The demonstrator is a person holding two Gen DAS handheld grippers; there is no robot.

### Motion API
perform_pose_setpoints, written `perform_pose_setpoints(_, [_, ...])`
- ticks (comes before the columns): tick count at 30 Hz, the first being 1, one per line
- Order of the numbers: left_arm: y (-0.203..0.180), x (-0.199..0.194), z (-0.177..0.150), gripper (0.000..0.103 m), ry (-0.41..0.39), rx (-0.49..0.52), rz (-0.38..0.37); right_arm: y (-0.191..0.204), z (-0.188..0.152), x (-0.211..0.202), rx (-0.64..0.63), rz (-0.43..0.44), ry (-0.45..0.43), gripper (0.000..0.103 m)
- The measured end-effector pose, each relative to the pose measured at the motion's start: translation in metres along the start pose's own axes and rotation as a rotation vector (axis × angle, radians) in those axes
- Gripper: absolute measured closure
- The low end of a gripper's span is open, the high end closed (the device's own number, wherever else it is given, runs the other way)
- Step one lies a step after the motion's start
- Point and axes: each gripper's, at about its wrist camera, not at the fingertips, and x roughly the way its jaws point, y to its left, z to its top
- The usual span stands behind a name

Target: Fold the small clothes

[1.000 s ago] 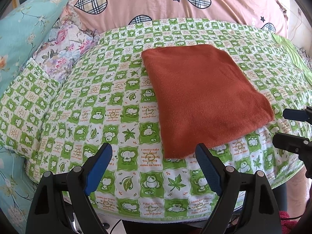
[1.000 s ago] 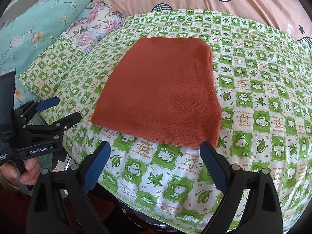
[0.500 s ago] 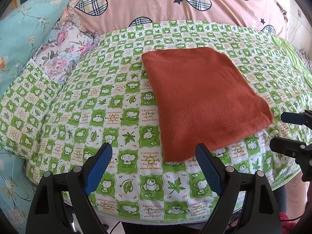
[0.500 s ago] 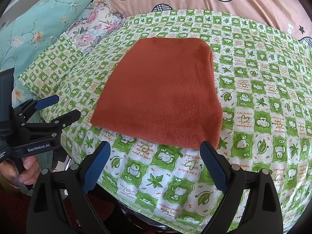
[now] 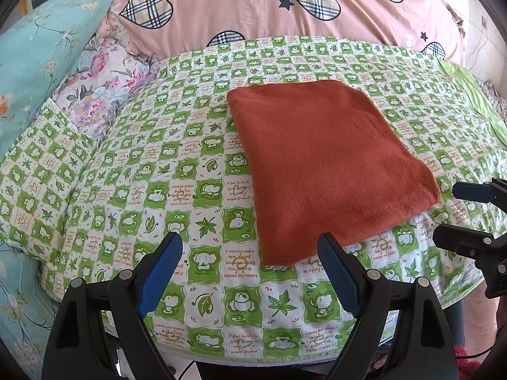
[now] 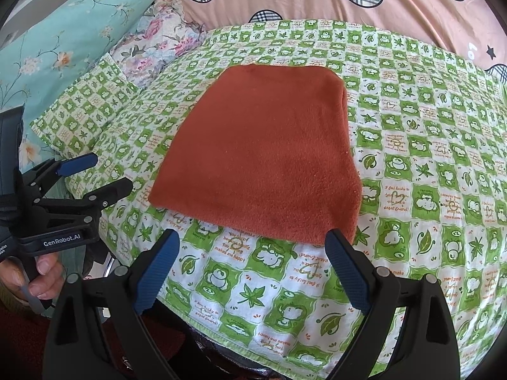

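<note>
A rust-orange cloth [image 5: 326,164] lies flat, folded into a rectangle, on the green-and-white checked cover [image 5: 177,190]. It also shows in the right wrist view [image 6: 266,158]. My left gripper [image 5: 250,253] is open and empty, held above the cover's near edge, just short of the cloth's near left corner. My right gripper [image 6: 252,253] is open and empty, just short of the cloth's near right edge. Each gripper shows in the other's view: the right one [image 5: 456,212] at the right, the left one [image 6: 95,174] at the left.
A pink duvet with plaid hearts [image 5: 285,9] rises behind the cover. A teal floral pillow [image 5: 38,50] and a floral cushion [image 5: 101,85] lie at the left. A green striped cloth [image 5: 481,101] lies at the far right. The cover's front edge [image 5: 253,351] drops off below the grippers.
Both grippers have drawn back and lifted slightly, so the cloth sits a little lower and farther in both views. The cloth has not moved. Both grippers stay open.
</note>
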Motion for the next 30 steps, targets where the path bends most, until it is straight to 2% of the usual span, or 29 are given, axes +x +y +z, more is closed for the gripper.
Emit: perform_pose_setpoints(30, [-0.0017,0.0012,0.0021,0.015,-0.012,0.014,-0.025,-0.0011,0.0043,0.001,0.008,0.011,-0.008,0.01])
